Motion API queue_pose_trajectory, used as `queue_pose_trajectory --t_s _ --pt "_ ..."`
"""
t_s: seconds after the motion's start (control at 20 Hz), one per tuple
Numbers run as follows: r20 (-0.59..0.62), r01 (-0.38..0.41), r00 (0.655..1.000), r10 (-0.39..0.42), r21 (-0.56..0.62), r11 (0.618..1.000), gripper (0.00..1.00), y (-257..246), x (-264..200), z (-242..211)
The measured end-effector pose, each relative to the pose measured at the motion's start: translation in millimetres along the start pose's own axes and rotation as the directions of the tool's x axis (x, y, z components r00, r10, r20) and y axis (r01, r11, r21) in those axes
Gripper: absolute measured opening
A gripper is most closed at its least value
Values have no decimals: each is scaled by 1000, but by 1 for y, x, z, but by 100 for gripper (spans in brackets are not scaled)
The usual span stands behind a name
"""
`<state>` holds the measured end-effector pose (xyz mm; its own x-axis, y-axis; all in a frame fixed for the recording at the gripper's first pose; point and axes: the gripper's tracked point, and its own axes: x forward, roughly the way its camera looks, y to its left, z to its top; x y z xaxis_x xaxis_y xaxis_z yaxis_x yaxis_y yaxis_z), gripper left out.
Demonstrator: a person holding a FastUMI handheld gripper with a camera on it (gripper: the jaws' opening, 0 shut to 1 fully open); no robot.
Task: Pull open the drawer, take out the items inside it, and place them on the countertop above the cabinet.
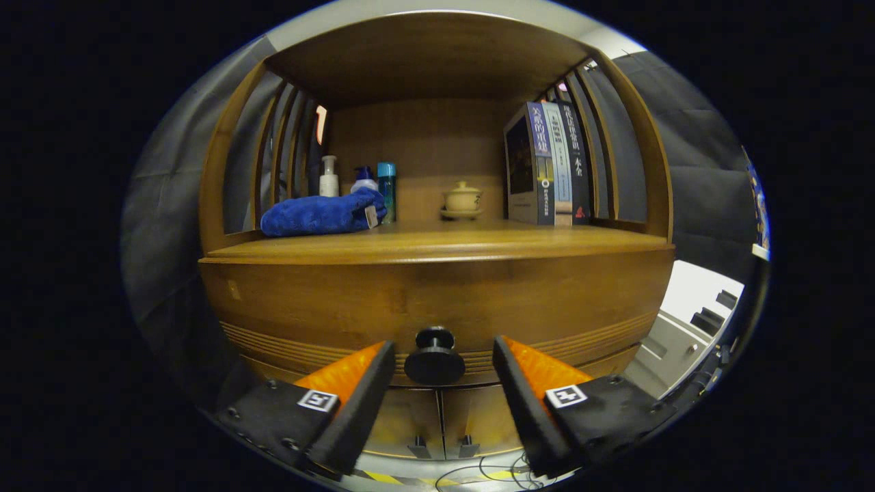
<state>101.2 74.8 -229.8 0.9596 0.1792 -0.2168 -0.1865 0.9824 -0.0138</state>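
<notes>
wooden cabinet (437, 294) | dark cloth wall (697, 184) | dim light

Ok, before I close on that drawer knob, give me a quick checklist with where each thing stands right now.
1. Fingers open: ok, the gripper is spread wide.
2. Knob centred: ok, the black knob sits between the fingers.
3. Fingers touching the knob: not ok, gaps on both sides.
4. Drawer shut: ok, its front sits flush, still to pull.
5. Landing room on the countertop: ok, bare front strip; blue towel, bottles, teacup and books sit further back.
6. Drawer contents: cannot tell.
</notes>
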Motion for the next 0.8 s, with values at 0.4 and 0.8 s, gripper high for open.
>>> queue_pose_trajectory --t_s 0.4,0.8 --pt "-10 -34 999 34 58 998 47 4 3 4" --pt "2 9 1000 -9 43 999 39 3 -21 0"
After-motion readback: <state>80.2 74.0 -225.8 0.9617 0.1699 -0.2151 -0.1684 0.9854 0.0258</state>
